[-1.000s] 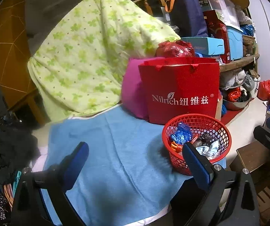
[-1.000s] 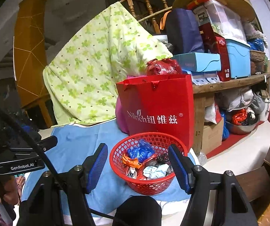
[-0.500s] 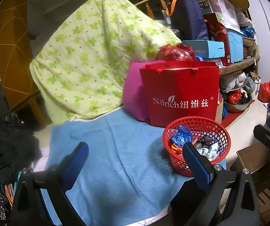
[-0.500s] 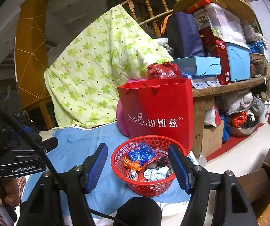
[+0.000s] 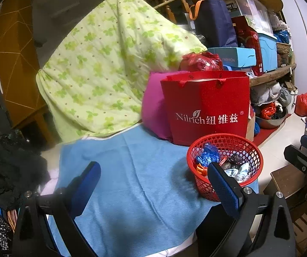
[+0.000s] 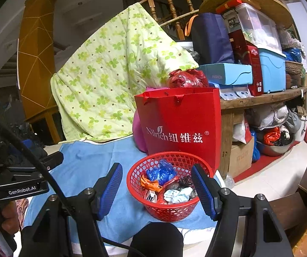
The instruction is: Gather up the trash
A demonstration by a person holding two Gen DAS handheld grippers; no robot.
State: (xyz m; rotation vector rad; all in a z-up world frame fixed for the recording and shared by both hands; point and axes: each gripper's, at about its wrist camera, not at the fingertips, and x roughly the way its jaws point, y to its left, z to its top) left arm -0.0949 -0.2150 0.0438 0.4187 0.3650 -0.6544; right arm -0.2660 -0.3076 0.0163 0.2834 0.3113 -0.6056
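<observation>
A blue towel covers the table, bare of litter. A red basket near its edge holds crumpled wrappers; collecting looks finished. The left gripper and right gripper hover apart, empty.

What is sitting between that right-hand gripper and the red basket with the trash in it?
Nothing visible. In the right wrist view the right gripper is open and empty, and the red basket of wrappers stands on the blue towel straight ahead between its fingers. The red paper bag stands behind the basket, not in the path.
</observation>
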